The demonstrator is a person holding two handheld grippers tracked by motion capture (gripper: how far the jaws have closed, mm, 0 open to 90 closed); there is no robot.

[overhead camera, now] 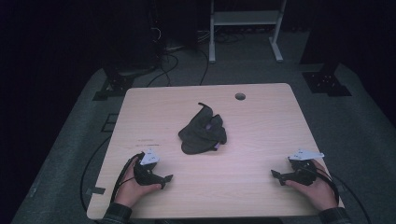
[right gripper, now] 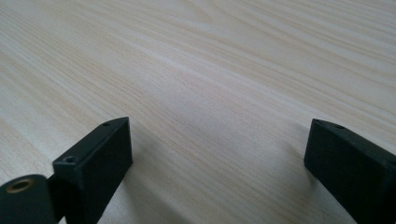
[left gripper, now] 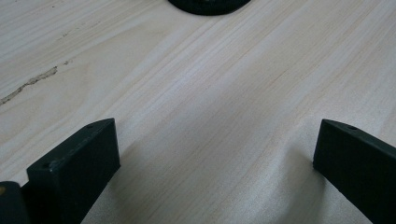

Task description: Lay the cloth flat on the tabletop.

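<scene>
table (overhead camera: pixel 261 154): light wood, bears all | dark cloth (overhead camera: pixel 201 133): crumpled at table centre, purple lining peeking; judged soft, light, limp; pinch a raised fold or edge; long axis runs near-left to far-right, tail pointing far | left tongs (overhead camera: pixel 166 181), right tongs (overhead camera: pixel 276 176): near edge, jaws wide apart, holding nothing
</scene>
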